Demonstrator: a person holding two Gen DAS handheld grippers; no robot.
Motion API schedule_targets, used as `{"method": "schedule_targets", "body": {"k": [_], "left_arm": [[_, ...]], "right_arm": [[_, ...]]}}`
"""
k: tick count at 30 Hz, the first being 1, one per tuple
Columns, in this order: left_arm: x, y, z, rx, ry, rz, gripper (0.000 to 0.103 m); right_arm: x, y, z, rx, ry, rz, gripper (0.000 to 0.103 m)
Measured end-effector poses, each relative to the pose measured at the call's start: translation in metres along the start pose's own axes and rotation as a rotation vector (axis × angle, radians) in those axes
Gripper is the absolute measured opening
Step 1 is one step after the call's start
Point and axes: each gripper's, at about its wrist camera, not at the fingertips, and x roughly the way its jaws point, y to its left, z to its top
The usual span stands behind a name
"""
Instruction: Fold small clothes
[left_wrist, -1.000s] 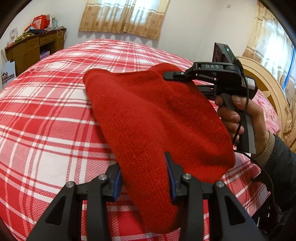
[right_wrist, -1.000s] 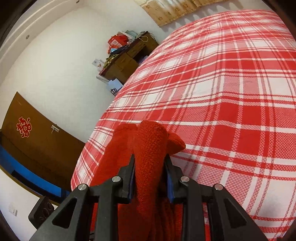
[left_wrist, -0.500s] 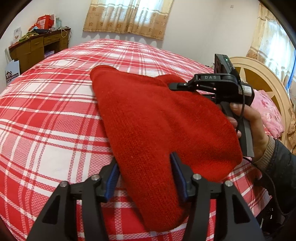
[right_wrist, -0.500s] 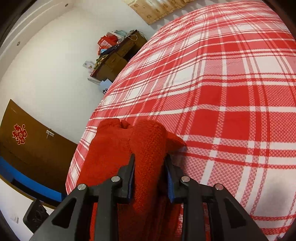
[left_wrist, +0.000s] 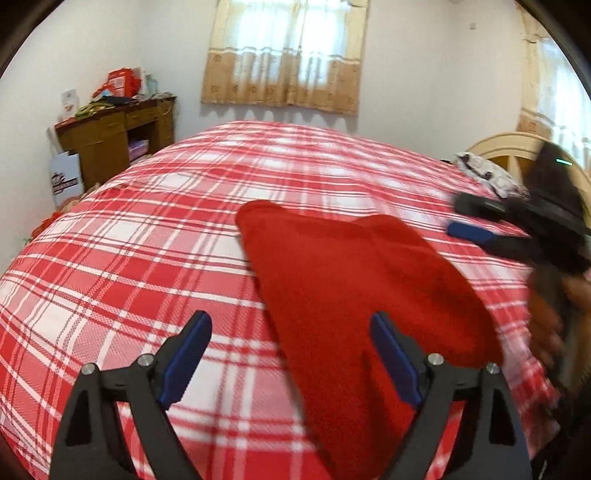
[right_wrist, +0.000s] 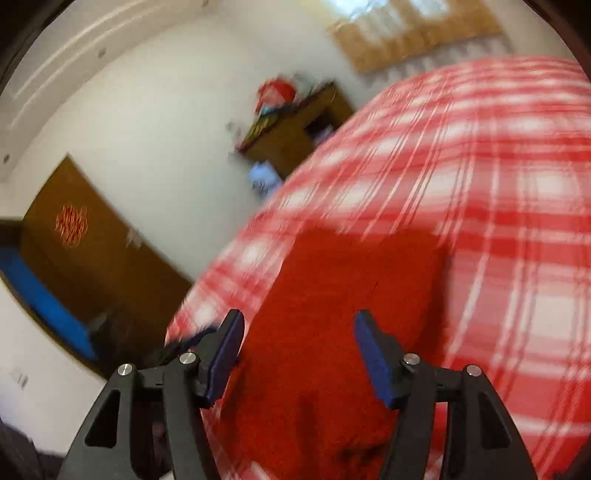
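Red knit garment (left_wrist: 354, 295): seen lying flat on the plaid bedspread (left_wrist: 147, 236), toward the near edge of the bed; no finger of either gripper is seen closed on it.
Left gripper (left_wrist: 291, 354): its jaws are spread wide; the left finger is seen over bare bedspread, the right finger over the garment's lower part. Contact with the cloth cannot be told.
Right gripper (right_wrist: 297, 350): its jaws are likewise spread apart, with the garment (right_wrist: 343, 314) seen between and beyond them; nothing is clamped.
Shown only in the left wrist view: the right gripper (left_wrist: 476, 218) from outside, blurred, at the right edge beside the garment, with its blue pad (left_wrist: 471, 232) and a green light on its body; the hand (left_wrist: 550, 321) holding it, also blurred; the wooden headboard (left_wrist: 506, 147) and a patterned cloth (left_wrist: 487, 173) near it; a curtained window (left_wrist: 284, 55).
Shown only in the right wrist view: a brown door (right_wrist: 92, 258) with a red ornament on it, and a blue strip low at the left edge; the whole frame is heavily smeared.
Shown in both views: a wooden desk (left_wrist: 114, 140) piled with items against the wall beyond the bed, blurred in the right wrist view (right_wrist: 295, 125).
Garment's shape: a wide upper part narrowing toward the left gripper is seen in the left wrist view; in the right wrist view it appears as a roughly rectangular patch.
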Motion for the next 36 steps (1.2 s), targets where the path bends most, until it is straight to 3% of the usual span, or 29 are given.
{"method": "schedule_targets", "body": {"k": [1,2,5,11,14,16,23,36], "left_arm": [[0.01,0.001,0.001,-0.008,0.015,0.004,0.09],[0.018,0.002,0.0,-0.01,0.033,0.014,0.09],[0.036,0.004,-0.011,-0.006,0.098,0.047,0.096],[0.028,0.013,-0.02,-0.066,0.084,0.027,0.101],[0.003,0.009,-0.018,-0.053,0.078,0.05,0.1],[-0.021,0.003,-0.015,-0.029,0.031,0.069,0.1],[-0.08,-0.018,-0.001,0.015,-0.125,0.024,0.103],[-0.099,-0.037,0.004,0.056,-0.171,-0.021,0.103]], "right_arm": [[0.007,-0.005,-0.008,-0.005,0.014,-0.063,0.063],[0.01,-0.011,-0.012,0.004,0.011,-0.072,0.063],[0.009,-0.024,-0.015,0.061,-0.021,-0.026,0.063],[-0.022,-0.008,-0.022,0.091,-0.061,-0.112,0.067],[-0.057,0.036,-0.035,-0.035,-0.187,-0.333,0.07],[-0.073,0.062,-0.044,-0.117,-0.247,-0.393,0.072],[-0.11,0.098,-0.06,-0.167,-0.325,-0.443,0.076],[-0.128,0.118,-0.067,-0.178,-0.339,-0.446,0.076]]}}
